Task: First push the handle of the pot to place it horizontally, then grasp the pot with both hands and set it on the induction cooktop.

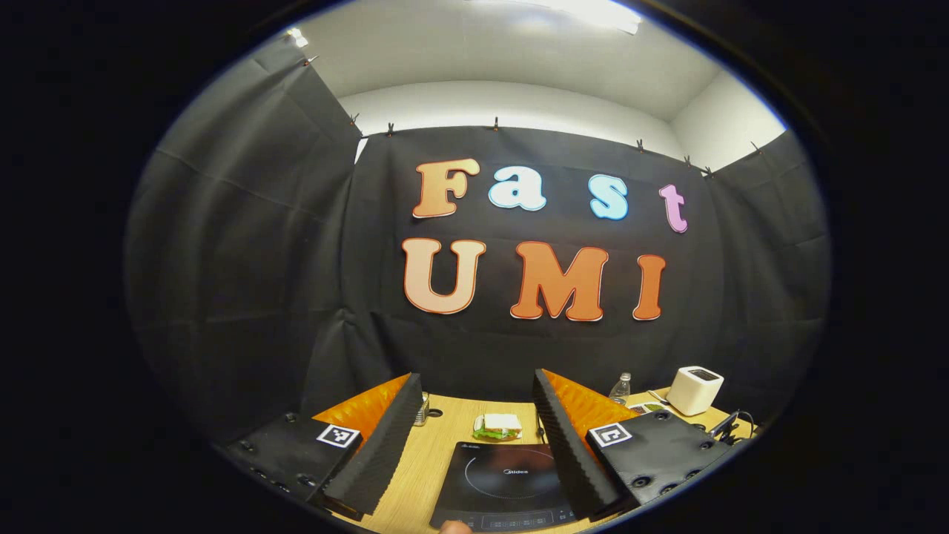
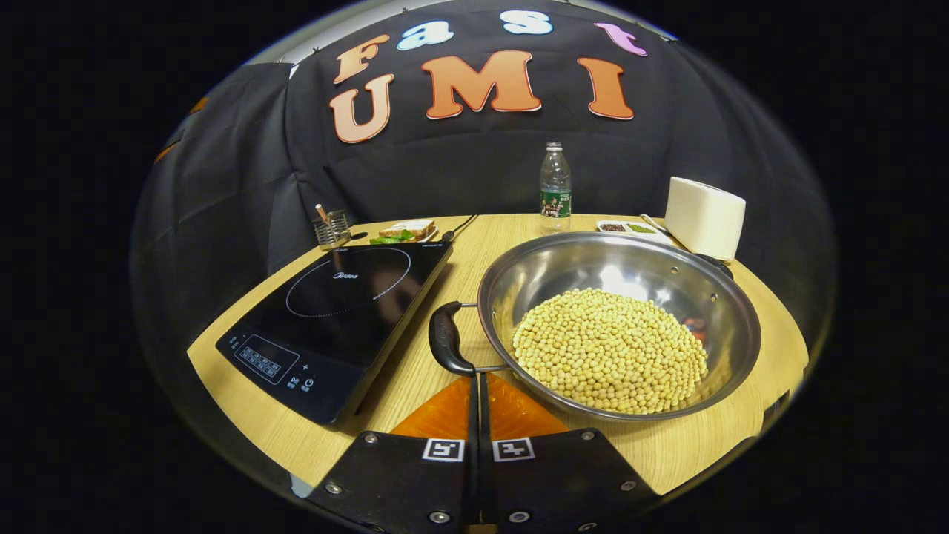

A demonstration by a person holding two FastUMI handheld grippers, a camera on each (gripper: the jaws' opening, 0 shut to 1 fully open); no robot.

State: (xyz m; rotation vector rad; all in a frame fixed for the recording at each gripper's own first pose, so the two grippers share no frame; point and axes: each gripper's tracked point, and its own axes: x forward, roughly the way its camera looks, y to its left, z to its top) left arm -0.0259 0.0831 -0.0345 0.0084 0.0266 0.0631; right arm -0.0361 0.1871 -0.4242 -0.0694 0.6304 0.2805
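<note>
A steel pot (image 2: 615, 259) heaped with yellow soybeans (image 2: 608, 348) sits on the right half of the wooden table (image 2: 771, 334). Its black side handle (image 2: 445, 337) points towards the black induction cooktop (image 2: 334, 311) on its left. My right gripper (image 2: 478, 377) is shut with nothing between its fingers, and its tips sit right at the near end of that handle. In the left gripper view my left gripper (image 1: 476, 374) is held high and open, its fingers wide apart, with the cooktop (image 1: 511, 482) below and between them.
Along the table's far edge stand a water bottle (image 2: 554, 182), a white box-shaped appliance (image 2: 704, 215), a small seasoning tray (image 2: 626, 228), a sandwich on a plate (image 2: 404, 231) and a wire holder (image 2: 331, 226). A second pot handle (image 2: 715, 261) faces the appliance.
</note>
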